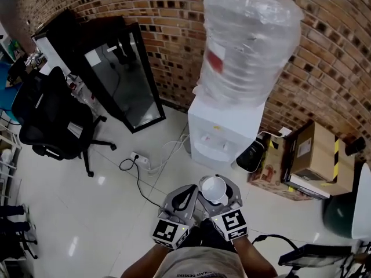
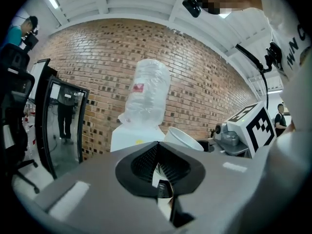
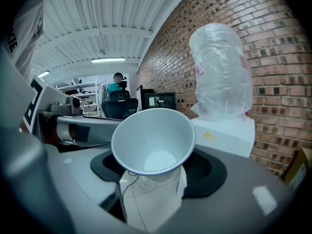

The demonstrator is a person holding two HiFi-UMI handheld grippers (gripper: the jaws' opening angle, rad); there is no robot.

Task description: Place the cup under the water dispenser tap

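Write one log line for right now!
right gripper: shut on cup | left gripper: shut, empty | water dispenser: ahead, cup not there yet

I see a black office chair [image 1: 53, 117] at left, a power strip [image 1: 141, 158] on the floor, and cardboard boxes [image 1: 316, 152] against the brick wall [image 1: 168, 16].

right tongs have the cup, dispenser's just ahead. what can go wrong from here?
1. The right tongs grip the paper cup only near its base: it may slip or crush.
2. The tap recess of the water dispenser looks narrow against the wide tongs: they may bump it.
3. A power strip lies close beside the dispenser: spilled water could reach it.
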